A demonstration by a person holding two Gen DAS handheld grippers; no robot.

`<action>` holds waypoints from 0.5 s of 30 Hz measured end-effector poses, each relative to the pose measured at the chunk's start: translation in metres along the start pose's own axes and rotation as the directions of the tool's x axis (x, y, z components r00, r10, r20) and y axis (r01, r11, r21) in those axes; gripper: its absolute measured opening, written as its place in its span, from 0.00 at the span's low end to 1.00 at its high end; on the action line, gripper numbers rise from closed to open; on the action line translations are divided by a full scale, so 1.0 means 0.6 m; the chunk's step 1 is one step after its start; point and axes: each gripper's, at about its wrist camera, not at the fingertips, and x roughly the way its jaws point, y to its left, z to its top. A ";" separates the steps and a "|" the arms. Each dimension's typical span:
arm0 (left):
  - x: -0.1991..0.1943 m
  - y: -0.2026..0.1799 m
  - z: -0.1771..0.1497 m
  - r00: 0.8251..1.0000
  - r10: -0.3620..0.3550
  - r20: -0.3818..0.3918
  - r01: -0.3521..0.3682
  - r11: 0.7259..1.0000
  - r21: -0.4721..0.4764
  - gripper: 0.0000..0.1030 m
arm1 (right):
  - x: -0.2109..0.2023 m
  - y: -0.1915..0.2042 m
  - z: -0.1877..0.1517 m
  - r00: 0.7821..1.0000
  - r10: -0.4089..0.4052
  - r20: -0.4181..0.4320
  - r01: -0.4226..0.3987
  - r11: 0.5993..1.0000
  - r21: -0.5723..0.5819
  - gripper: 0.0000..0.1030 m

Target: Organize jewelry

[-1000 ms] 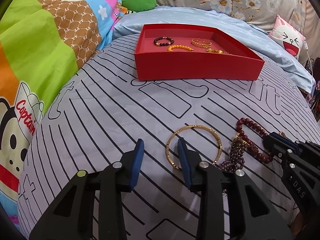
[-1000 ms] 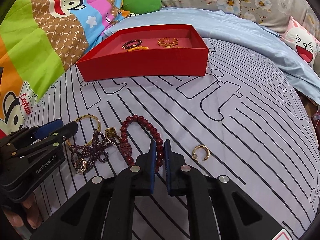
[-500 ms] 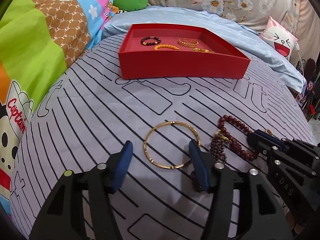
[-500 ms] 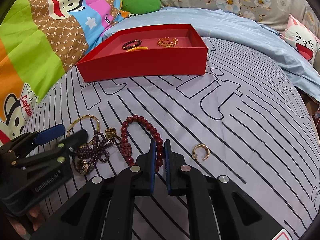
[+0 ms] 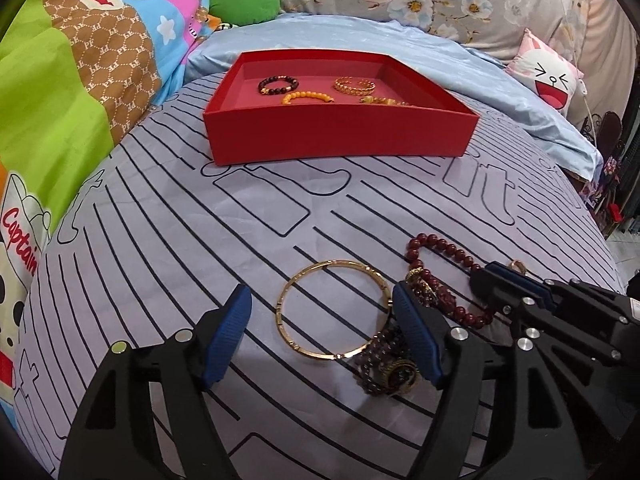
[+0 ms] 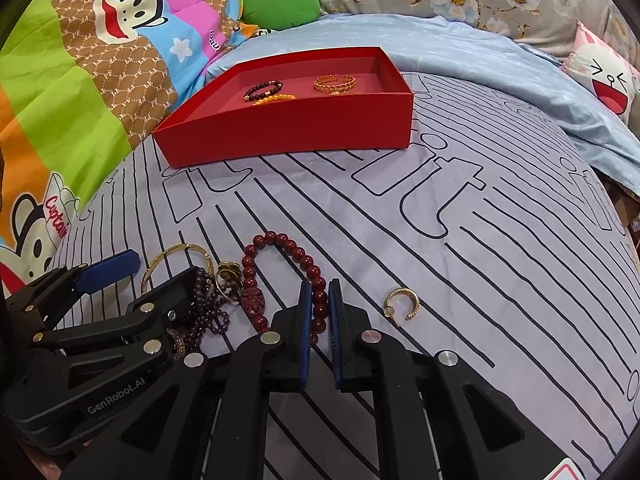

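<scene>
Bed (image 5: 240,216): covered in a pale lilac sheet printed with black lines, a light blue quilt (image 5: 420,52) bunched beyond it.

Red tray (image 5: 340,136): shallow and rectangular, set on the sheet toward the far side. Holds a dark beaded bracelet (image 5: 278,85), an orange beaded bracelet (image 5: 307,97), a gold chain bangle (image 5: 355,85) and one more gold piece (image 5: 384,101) partly hidden by the front wall.

Gold bangle (image 5: 334,308): thin hoop lying flat on the sheet, near side of the bed, well apart from the tray.

Left tool (image 5: 322,332): fingers spread wide, one blue pad on either side of the gold bangle; the right-hand pad sits just at the hoop's edge, the left-hand pad stands clear of it. Nothing gripped.

Red bead bracelet (image 6: 288,276): large dark-red beads with a carved oval bead, lying on the sheet beside the bangle.

Right tool (image 6: 319,312): pads drawn close with only a narrow gap, closing on a few beads of the red bead bracelet; whether they press it firmly cannot be told.

Purple bead strand (image 6: 210,312): small beads in a tangle with a couple of brass-coloured rings, between the bangle and the red beads, partly under the left tool.

Open gold ring (image 6: 402,303): C-shaped, alone on the sheet just right of the right tool.

Background: cartoon monkey blanket (image 5: 60,92), green cushion (image 6: 280,4), pink face pillow (image 5: 548,76)
</scene>
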 end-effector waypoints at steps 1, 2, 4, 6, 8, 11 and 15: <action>0.000 -0.002 -0.001 1.000 0.005 -0.002 -0.005 1.000 0.006 0.68 | 0.000 0.000 0.000 1.000 0.001 0.000 -0.001 1.000 0.001 0.08; 0.003 -0.005 -0.001 1.000 0.014 -0.011 -0.014 1.000 0.013 0.68 | 0.000 0.000 0.000 1.000 0.000 0.000 0.000 1.000 0.001 0.08; 0.006 -0.007 -0.001 1.000 0.019 -0.018 -0.019 1.000 0.019 0.68 | 0.000 0.000 0.000 1.000 0.001 0.000 -0.001 1.000 0.001 0.08; 0.007 -0.009 -0.002 0.999 0.025 -0.022 -0.025 0.999 0.023 0.68 | 0.001 0.001 0.000 1.000 0.002 0.000 -0.002 1.000 0.003 0.08; 0.009 -0.011 -0.001 0.999 0.041 -0.027 -0.040 0.999 0.033 0.67 | 0.001 0.001 0.000 1.000 0.001 0.000 -0.001 1.000 0.003 0.08; 0.010 -0.014 -0.002 0.998 0.053 -0.027 -0.051 0.998 0.043 0.63 | 0.001 0.002 0.000 1.000 -0.001 0.000 0.001 1.000 0.001 0.08; 0.009 -0.013 -0.001 0.998 0.053 -0.022 -0.052 0.998 0.046 0.57 | 0.001 0.003 0.000 1.000 -0.008 0.001 0.008 1.000 -0.003 0.08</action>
